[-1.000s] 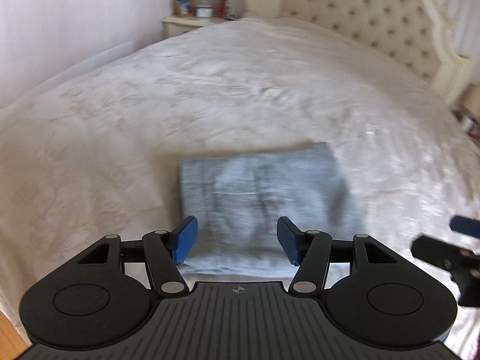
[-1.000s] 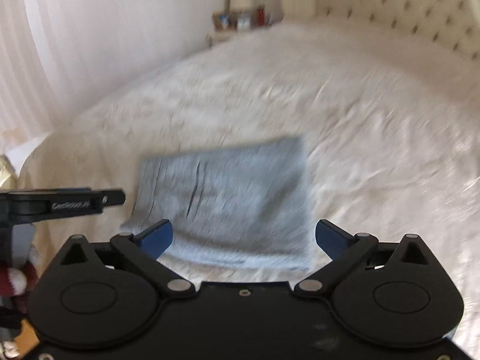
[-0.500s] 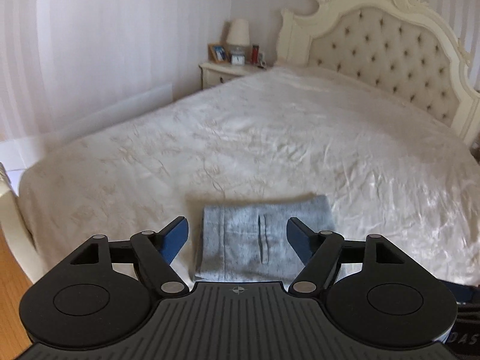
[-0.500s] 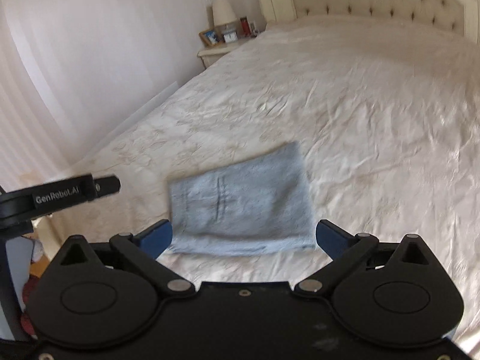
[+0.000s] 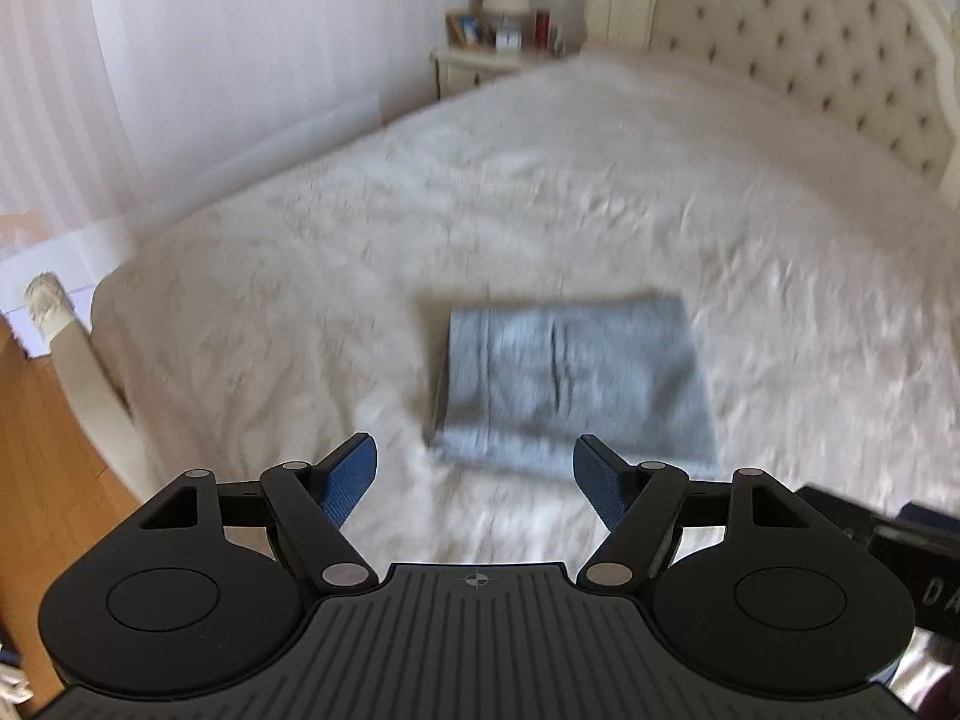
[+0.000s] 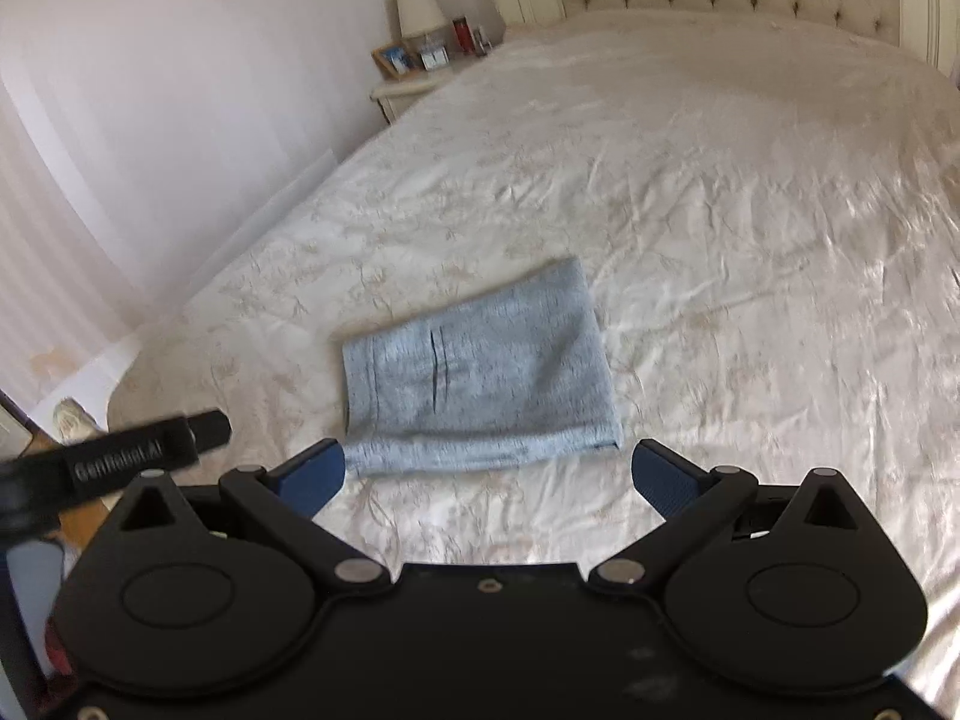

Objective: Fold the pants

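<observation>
Light blue-grey pants (image 5: pixel 573 381) (image 6: pixel 480 378) lie folded into a flat rectangle on the cream bedspread (image 5: pixel 540 192) (image 6: pixel 690 192), near the foot of the bed. My left gripper (image 5: pixel 474 474) hovers above and short of the fold, jaws open, nothing between its blue pads. In the right wrist view my right gripper (image 6: pixel 489 474) is also open and empty, held back from the pants' near edge. Part of the left gripper's body (image 6: pixel 144 456) shows at that view's left edge.
A tufted cream headboard (image 5: pixel 840 54) stands at the far end. A nightstand (image 5: pixel 480 60) with a lamp, picture frames and small items sits by the wall. A white bedpost (image 5: pixel 78 360) and wooden floor (image 5: pixel 42 450) lie at the left.
Both grippers have lifted up and drawn back from the folded pants, which now look smaller and farther off. The left jaws have widened. The pants stay flat on the bed.
</observation>
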Demonstrator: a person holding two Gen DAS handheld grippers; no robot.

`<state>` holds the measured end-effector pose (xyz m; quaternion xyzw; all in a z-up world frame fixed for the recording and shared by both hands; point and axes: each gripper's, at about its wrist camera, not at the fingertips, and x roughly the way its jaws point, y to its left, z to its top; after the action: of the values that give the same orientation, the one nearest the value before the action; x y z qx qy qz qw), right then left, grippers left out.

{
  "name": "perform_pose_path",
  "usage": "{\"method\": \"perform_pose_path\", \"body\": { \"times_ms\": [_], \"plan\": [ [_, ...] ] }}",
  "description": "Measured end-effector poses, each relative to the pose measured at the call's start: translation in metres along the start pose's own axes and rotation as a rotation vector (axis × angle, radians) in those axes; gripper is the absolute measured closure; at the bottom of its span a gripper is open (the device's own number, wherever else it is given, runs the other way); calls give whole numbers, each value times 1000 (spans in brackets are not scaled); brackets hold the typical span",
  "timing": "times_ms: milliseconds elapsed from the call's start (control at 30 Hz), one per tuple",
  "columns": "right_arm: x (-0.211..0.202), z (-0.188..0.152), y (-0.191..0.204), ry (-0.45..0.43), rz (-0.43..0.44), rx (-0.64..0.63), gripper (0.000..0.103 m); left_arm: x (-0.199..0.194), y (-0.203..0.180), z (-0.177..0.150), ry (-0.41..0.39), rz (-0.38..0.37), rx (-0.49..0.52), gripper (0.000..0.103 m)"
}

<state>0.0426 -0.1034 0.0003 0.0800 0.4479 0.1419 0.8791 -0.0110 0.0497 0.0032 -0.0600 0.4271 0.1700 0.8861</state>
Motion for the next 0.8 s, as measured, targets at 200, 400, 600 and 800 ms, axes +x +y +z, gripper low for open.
{"method": "perform_pose_path", "body": {
  "times_ms": [200,400,600,800],
  "plan": [
    [-3,-9,4,6,-61,-32,0,5,-5,-18,84,-2,14,32],
    [-3,-13,11,3,-71,-73,0,4,-6,-22,109,-1,26,32],
    [-3,-13,14,5,-77,-87,0,6,-5,-23,125,0,32,32],
    [-1,-13,15,15,-72,-82,0,8,-6,-25,146,-10,39,32]
  ]
}}
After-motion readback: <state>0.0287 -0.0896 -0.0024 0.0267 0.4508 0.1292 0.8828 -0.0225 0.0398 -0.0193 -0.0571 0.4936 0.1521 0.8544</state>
